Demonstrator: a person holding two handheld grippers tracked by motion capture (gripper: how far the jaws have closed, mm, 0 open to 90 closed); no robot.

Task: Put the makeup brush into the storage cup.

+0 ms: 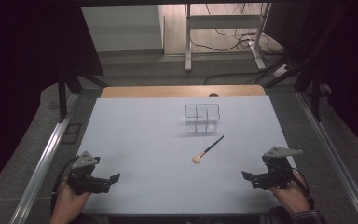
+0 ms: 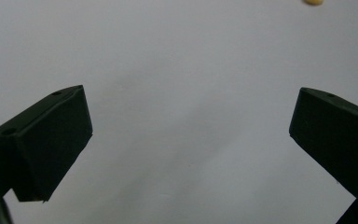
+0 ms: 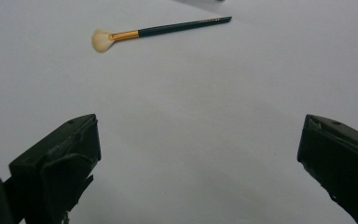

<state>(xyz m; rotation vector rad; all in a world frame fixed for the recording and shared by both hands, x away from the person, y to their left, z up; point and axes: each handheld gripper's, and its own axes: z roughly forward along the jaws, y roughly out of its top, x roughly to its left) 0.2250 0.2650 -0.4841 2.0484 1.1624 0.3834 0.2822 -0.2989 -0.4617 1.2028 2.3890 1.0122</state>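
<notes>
My left gripper (image 1: 103, 179) sits at the near left corner of the table (image 1: 135, 140), jaws spread wide with nothing between them. My right gripper (image 1: 256, 179) sits at the near right corner, its jaws just as wide apart and holding nothing. Both rest low over the pale tabletop, pointed inward. Between them and farther out lies the brush (image 1: 208, 150), flat on the table, its pale bristle end toward me and dark handle slanting away to the right. Just beyond its handle tip stands a clear box (image 1: 202, 117) with compartments.
</notes>
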